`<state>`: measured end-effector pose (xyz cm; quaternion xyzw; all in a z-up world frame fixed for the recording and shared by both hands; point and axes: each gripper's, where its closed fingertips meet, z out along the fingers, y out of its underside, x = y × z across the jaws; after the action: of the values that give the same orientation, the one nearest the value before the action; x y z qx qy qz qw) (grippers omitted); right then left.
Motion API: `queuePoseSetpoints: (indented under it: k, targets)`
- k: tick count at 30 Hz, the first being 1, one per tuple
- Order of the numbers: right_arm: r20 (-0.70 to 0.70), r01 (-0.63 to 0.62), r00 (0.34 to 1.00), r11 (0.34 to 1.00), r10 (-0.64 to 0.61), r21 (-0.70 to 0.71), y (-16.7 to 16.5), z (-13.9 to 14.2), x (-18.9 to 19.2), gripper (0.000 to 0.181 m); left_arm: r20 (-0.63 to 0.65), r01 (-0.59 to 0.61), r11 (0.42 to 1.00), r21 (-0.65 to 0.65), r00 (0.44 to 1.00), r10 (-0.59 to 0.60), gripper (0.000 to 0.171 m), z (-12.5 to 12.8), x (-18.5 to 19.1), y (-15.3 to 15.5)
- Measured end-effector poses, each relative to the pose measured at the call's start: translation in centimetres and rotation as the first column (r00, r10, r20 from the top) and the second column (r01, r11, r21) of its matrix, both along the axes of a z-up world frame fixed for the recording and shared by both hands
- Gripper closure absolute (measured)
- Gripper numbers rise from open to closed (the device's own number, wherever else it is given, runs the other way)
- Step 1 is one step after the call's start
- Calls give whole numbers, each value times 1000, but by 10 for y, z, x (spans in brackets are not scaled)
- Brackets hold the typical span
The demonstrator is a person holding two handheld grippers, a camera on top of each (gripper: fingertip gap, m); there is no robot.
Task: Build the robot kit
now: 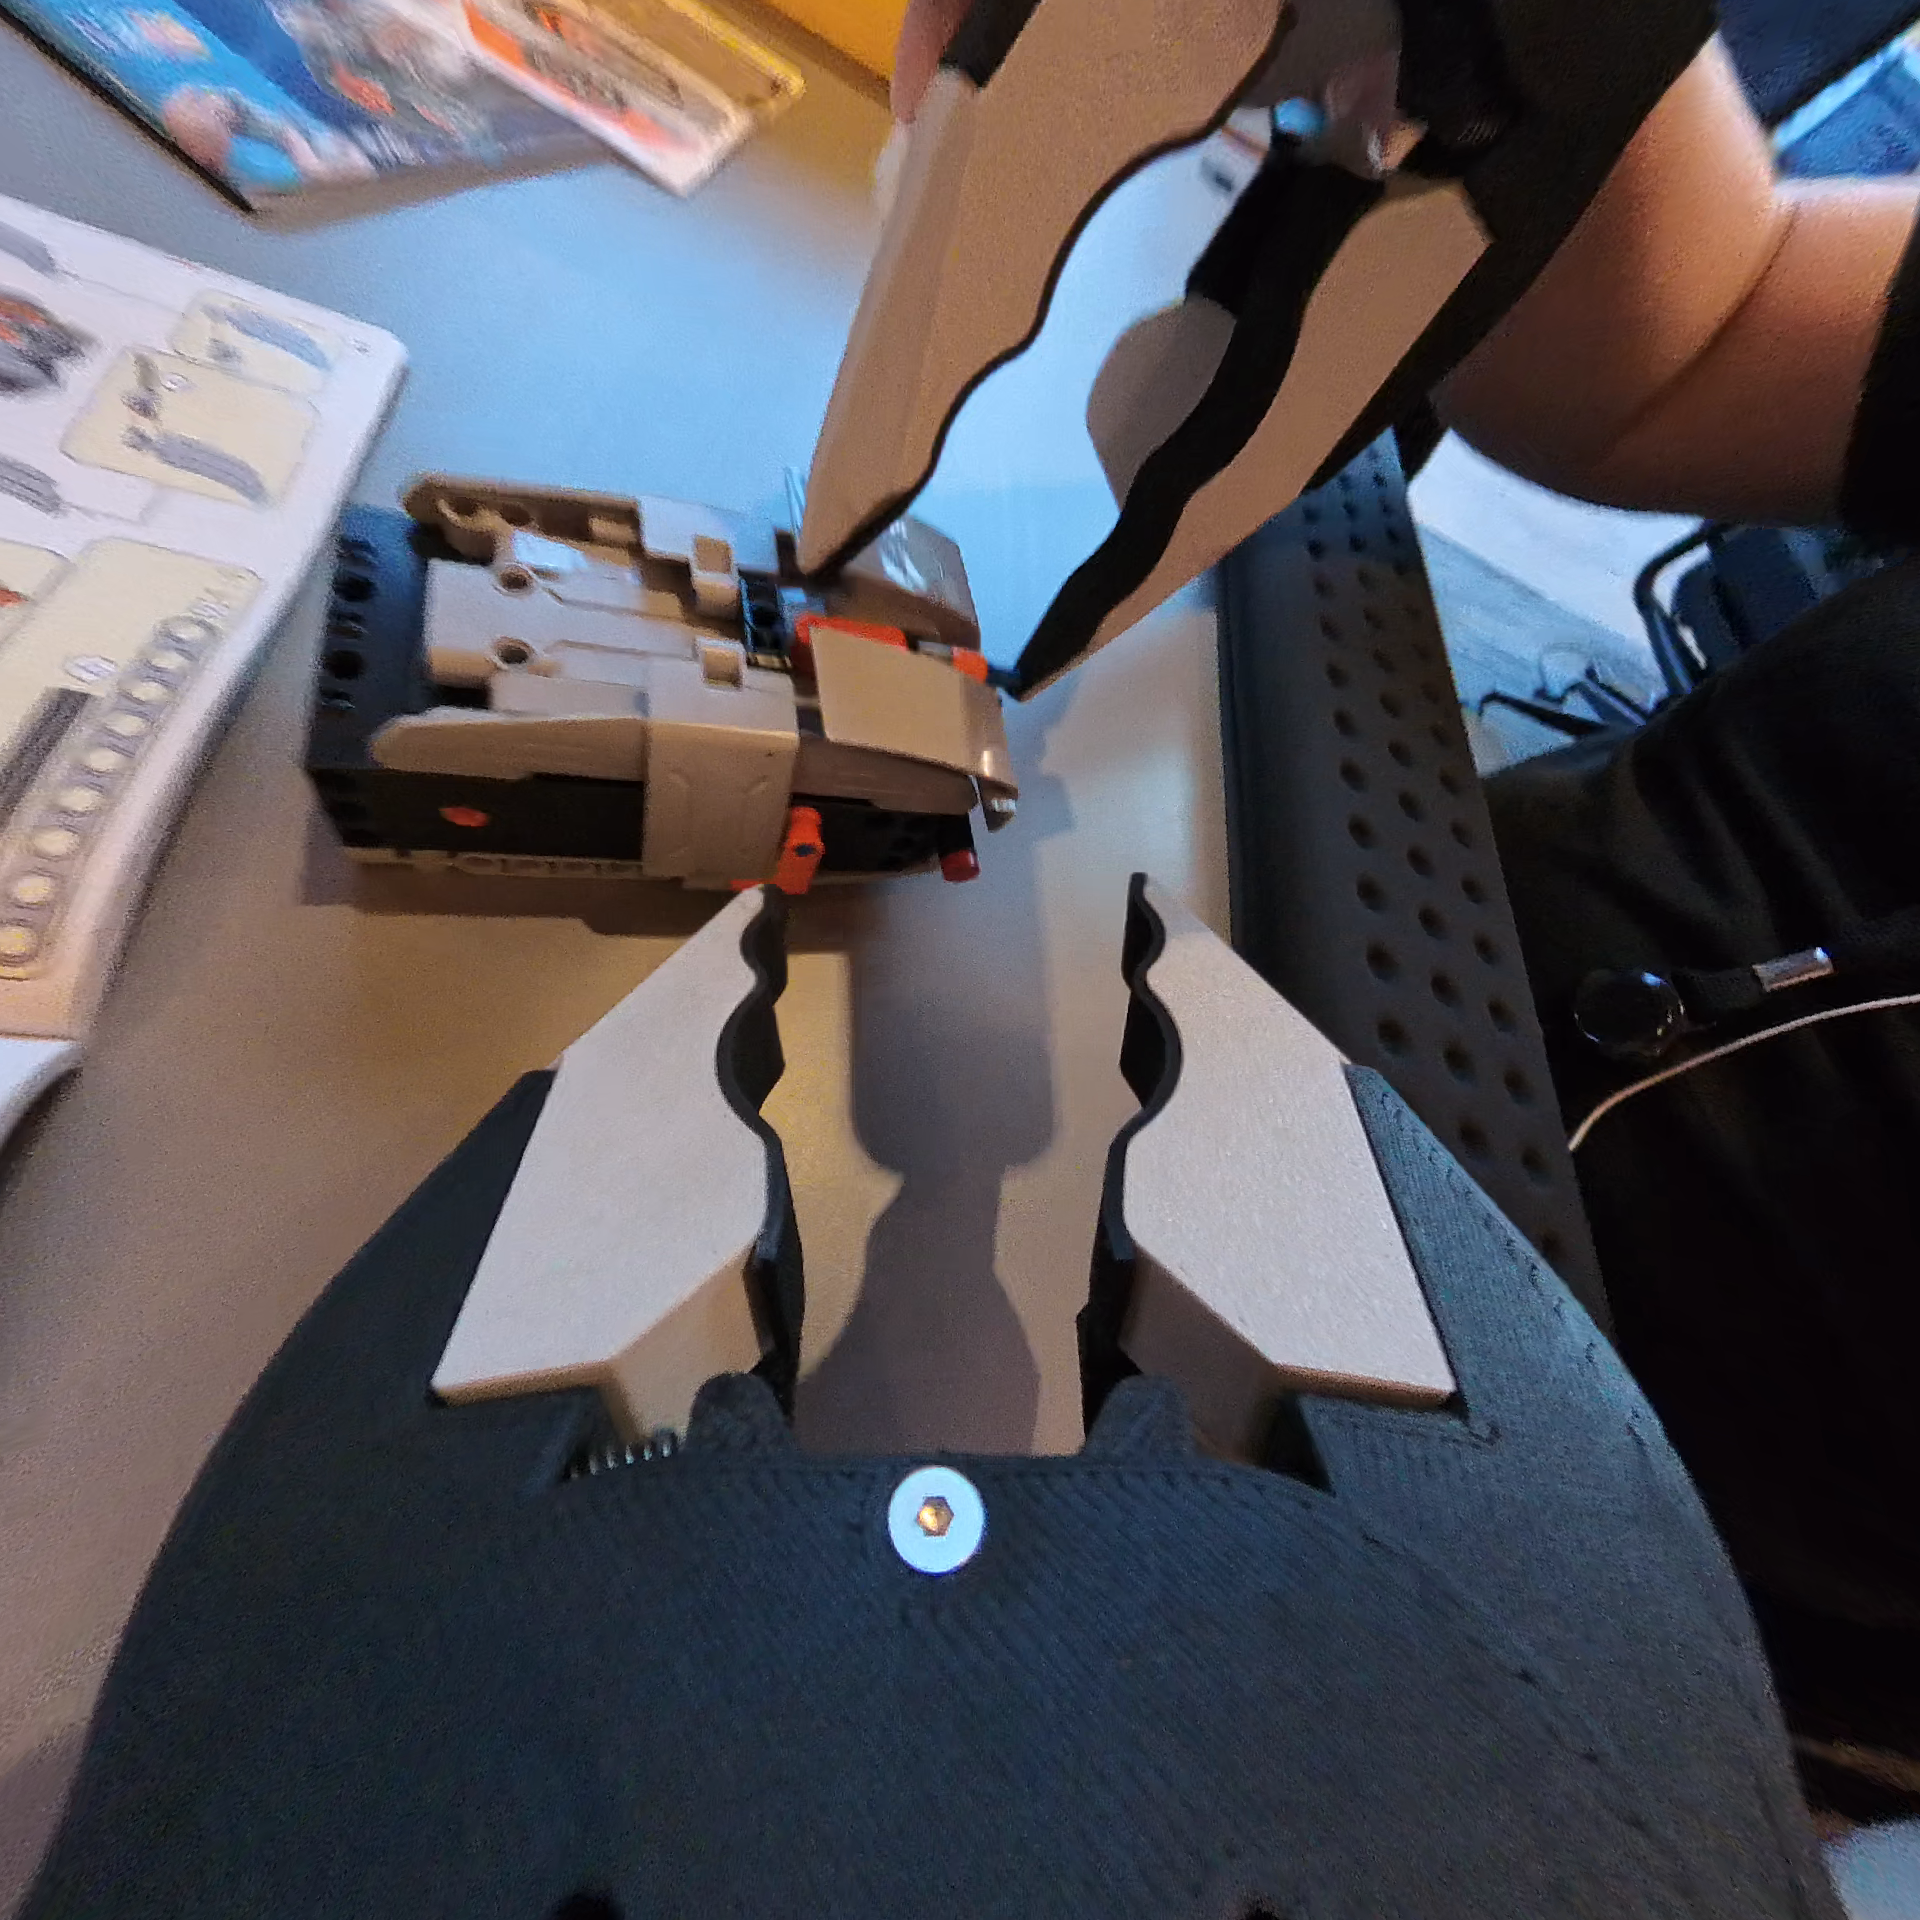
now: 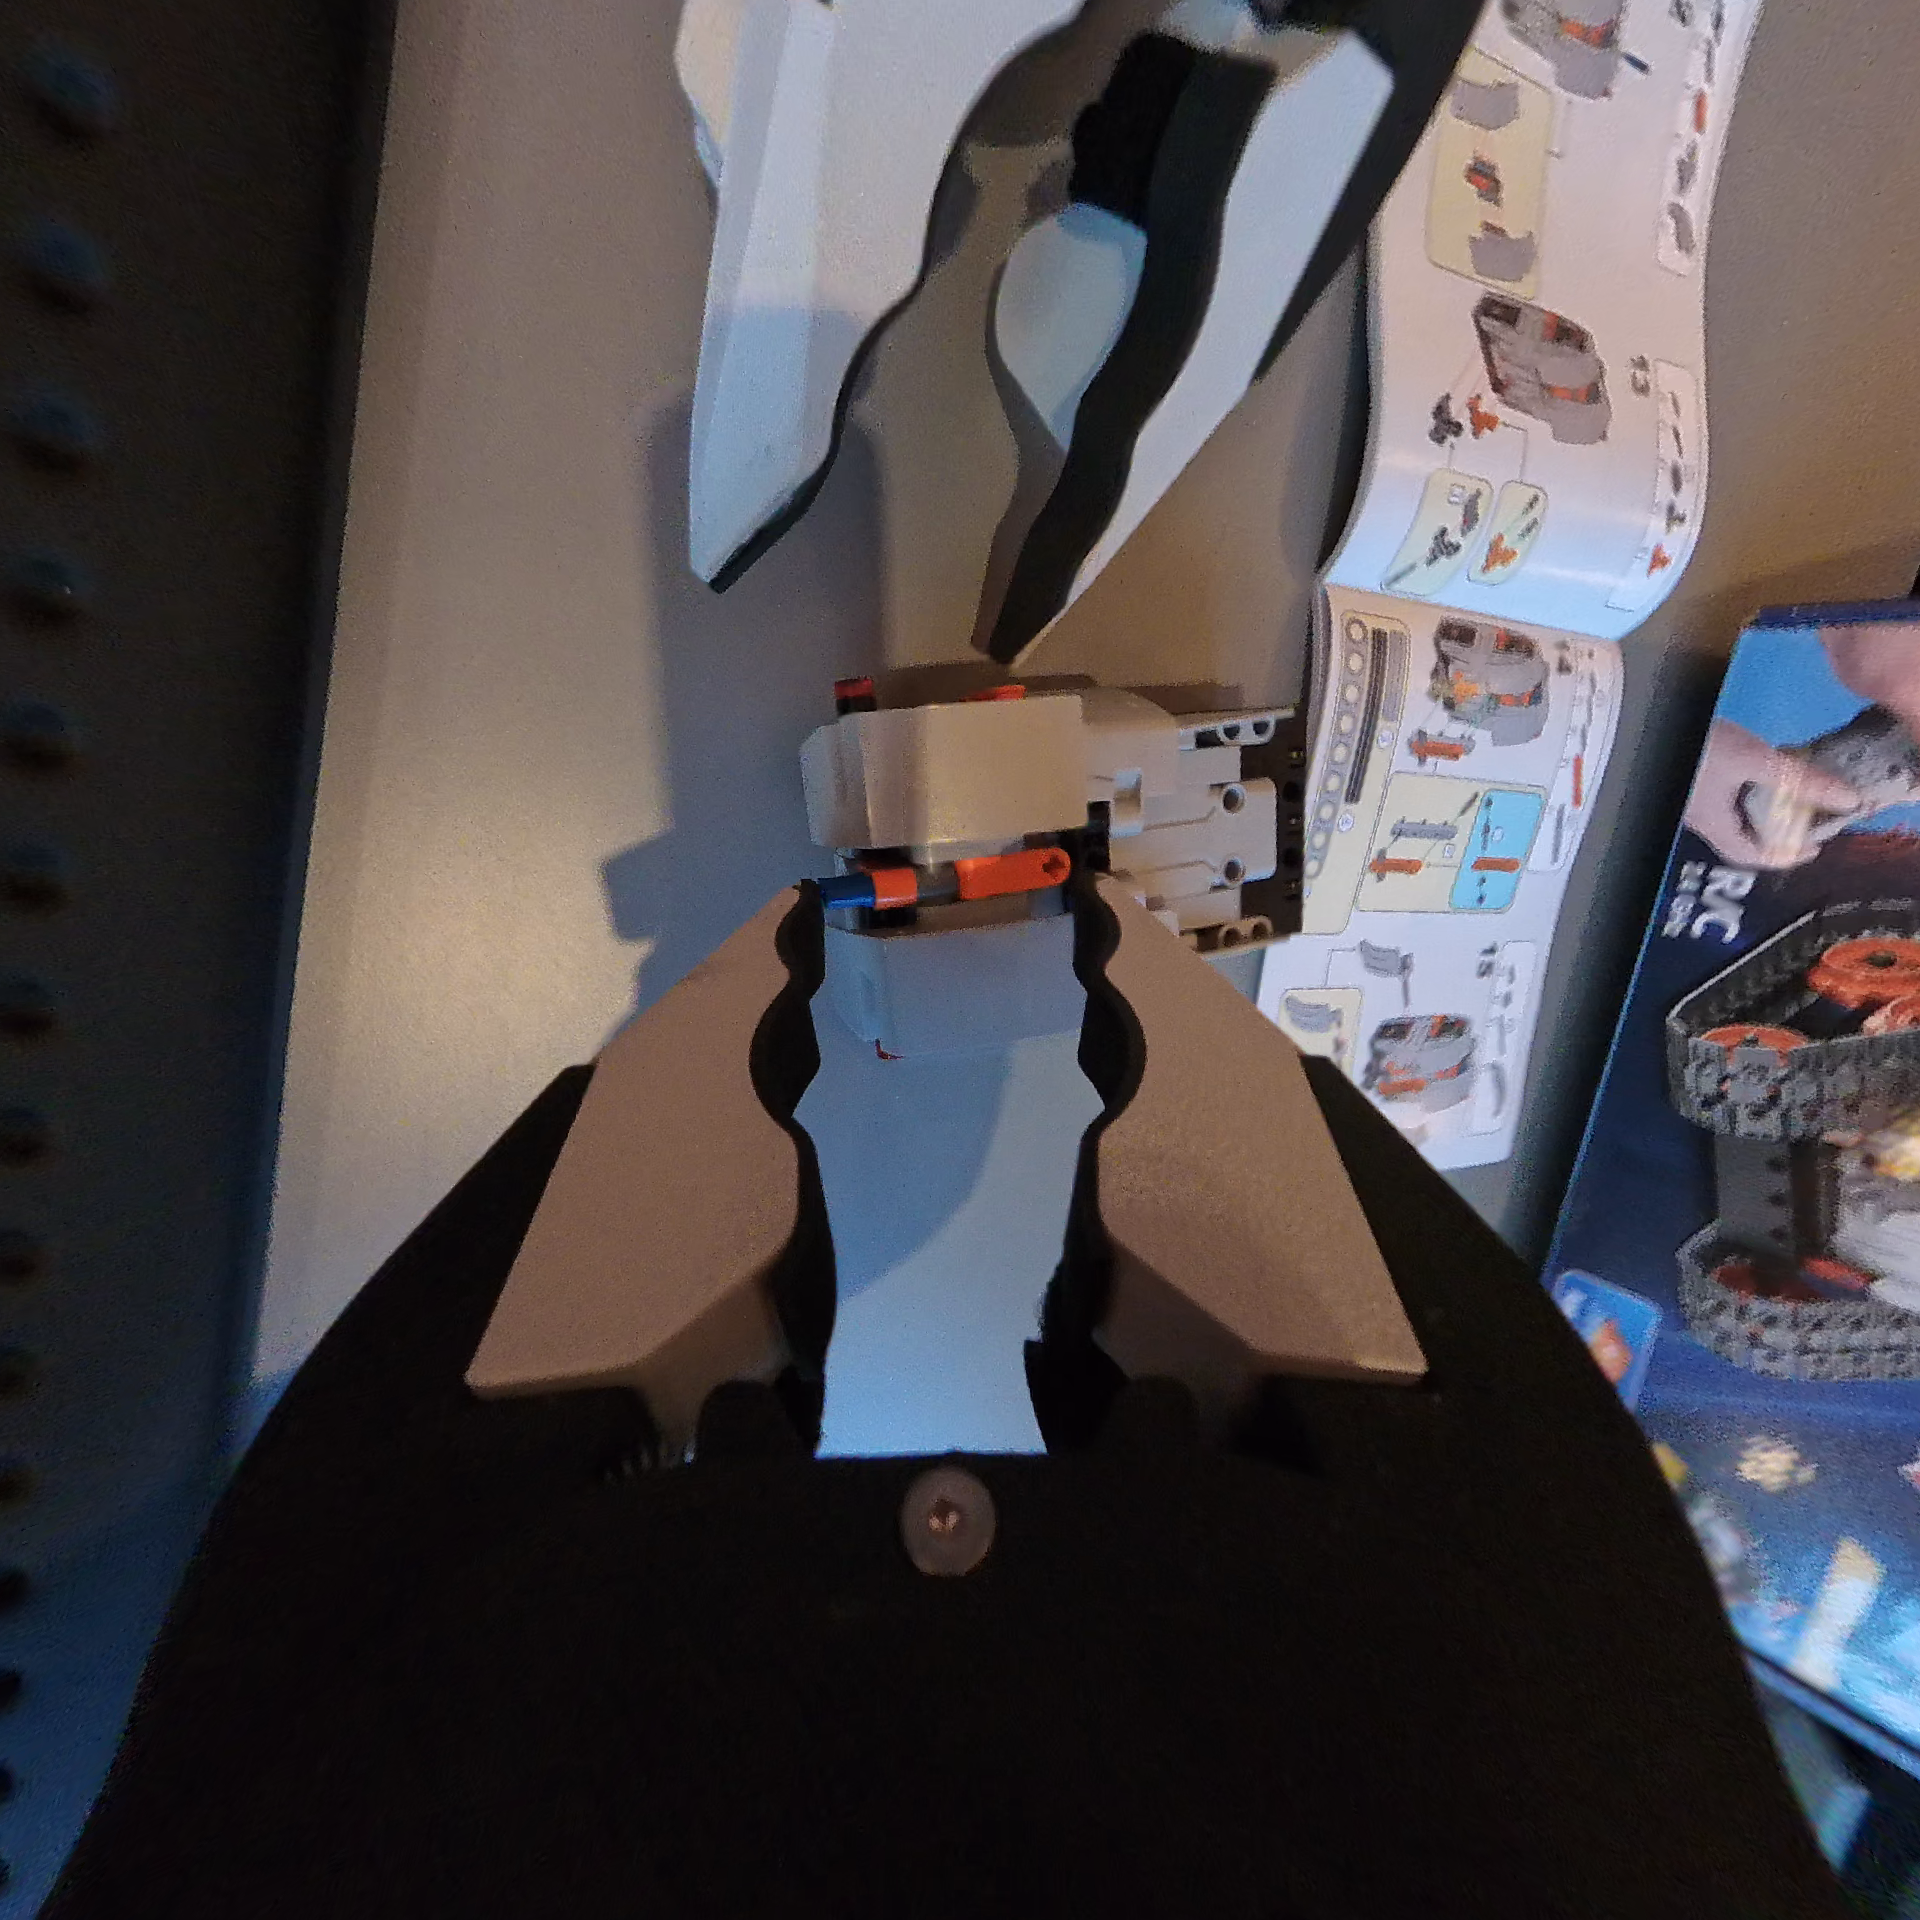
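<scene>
A grey, black and orange brick-built model (image 1: pixel 644 707) lies on the grey table (image 1: pixel 582 332). My left gripper (image 1: pixel 951 894) is open and empty, its left fingertip close to an orange pin on the model's near side. My right gripper (image 2: pixel 951 904) straddles the model's grey curved end (image 2: pixel 956 790), fingertips against both sides, beside a blue-tipped orange pin (image 2: pixel 883 885). In the left wrist view the right gripper (image 1: pixel 914 623) comes down from the upper right onto that end. In the right wrist view the left gripper (image 2: pixel 862 613) hangs open just beyond the model.
An open instruction booklet (image 1: pixel 156 623) lies left of the model; it also shows in the right wrist view (image 2: pixel 1507 727). A blue toy box (image 2: pixel 1766 1143) lies beyond it. A black perforated strip (image 1: pixel 1371 831) runs along the table edge. A person's forearm (image 1: pixel 1662 312) is at upper right. The left gripper's tips are roughly 5 cm from the right gripper's.
</scene>
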<state>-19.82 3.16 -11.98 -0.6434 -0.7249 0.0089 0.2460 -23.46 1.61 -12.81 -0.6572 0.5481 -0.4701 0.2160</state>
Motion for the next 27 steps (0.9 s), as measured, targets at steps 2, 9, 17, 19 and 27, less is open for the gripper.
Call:
queuePoseSetpoints:
  k: [2, 9, 17, 19, 27]
  targets:
    - [-66, 90, 993, 994, -94, -57, -1, 4, 3, 135, 98, -62, 998, 24, 993, 59, 105, 19, 0, 14]
    - [-223, 157, 964, 987, -147, 30, 0, 3, 14, 144, 260, -126, 978, 165, 962, 80, 91, 52, 28, 38]
    - [-405, 334, 841, 933, -359, -134, 11, -1, 65, 160, 56, -38, 957, 288, 998, 23, 104, 18, 29, 52]
    - [-450, 305, 819, 934, -357, -185, 4, -7, 59, 159, 41, -7, 968, 253, 999, -3, 106, 12, 31, 48]
    - [-485, 306, 803, 938, -345, -162, 0, -23, 48, 150, 60, 2, 965, 264, 998, -18, 102, 12, 34, 3]
